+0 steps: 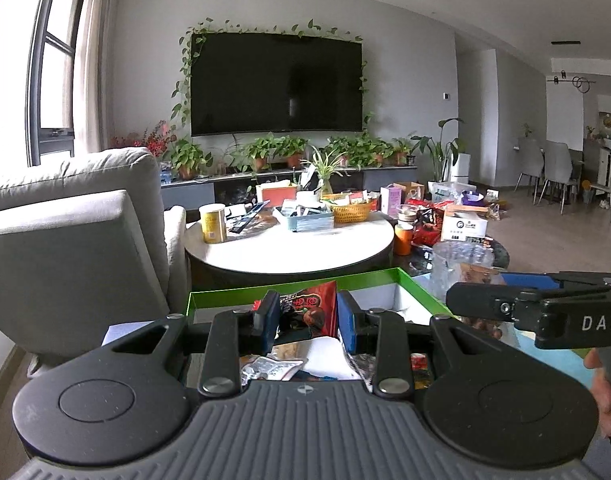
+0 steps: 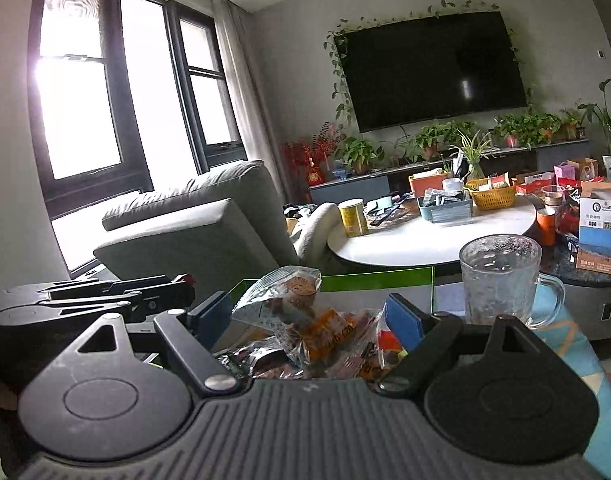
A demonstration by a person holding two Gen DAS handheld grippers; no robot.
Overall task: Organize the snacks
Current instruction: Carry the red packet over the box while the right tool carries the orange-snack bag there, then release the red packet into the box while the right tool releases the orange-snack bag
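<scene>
Two grippers loaded: left gripper (image 1: 307,316) jaws clamp a red packet (image 1: 313,304); right gripper (image 2: 305,314) jaws grasp a clear bag (image 2: 293,296); box (image 1: 289,280) at twelve o'clock part-filled, sorting unfinished.

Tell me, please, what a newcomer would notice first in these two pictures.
The large black television on the far wall, framed by trailing green vines, draws the eye first. Up close, the left hand-held gripper grips a red snack packet over the green-rimmed box, and the right hand-held gripper holds a clear bag of snacks. A glass mug stands to the right.
</scene>
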